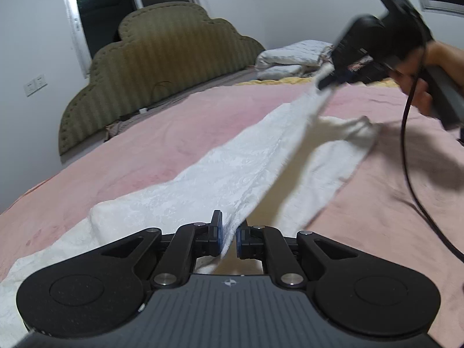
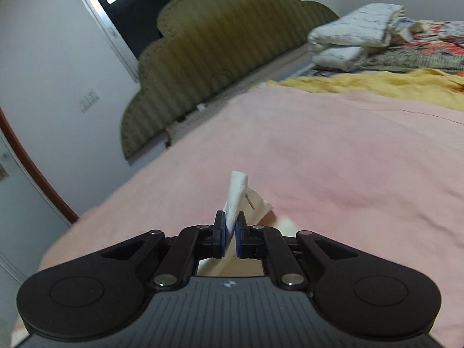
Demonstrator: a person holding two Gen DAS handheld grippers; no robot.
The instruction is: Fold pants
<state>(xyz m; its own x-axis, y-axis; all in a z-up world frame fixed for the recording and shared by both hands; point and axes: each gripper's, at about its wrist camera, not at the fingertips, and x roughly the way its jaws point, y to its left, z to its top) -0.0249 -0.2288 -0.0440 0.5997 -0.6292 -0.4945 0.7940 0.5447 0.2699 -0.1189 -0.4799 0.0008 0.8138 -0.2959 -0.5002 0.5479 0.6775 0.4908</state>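
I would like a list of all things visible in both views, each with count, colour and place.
pants: one, white, lifted over the bed between both grippers
blanket: one, pink, covering the bed
headboard: one, olive, striped, against the wall
bedding: one folded pile, white, far corner
sheet: one, yellow, beyond the blanket
window: one, dark, behind the headboard
left gripper: black, shut on the pants
right gripper: black, shut on the pants
hand: one, holding the right gripper

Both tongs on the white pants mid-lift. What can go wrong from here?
1. The right tongs pinch only a small corner of the white pants; it may slip out.
2. The lower layer sags onto the pink blanket and may bunch.
3. The black cable hangs beside the fabric and may snag.
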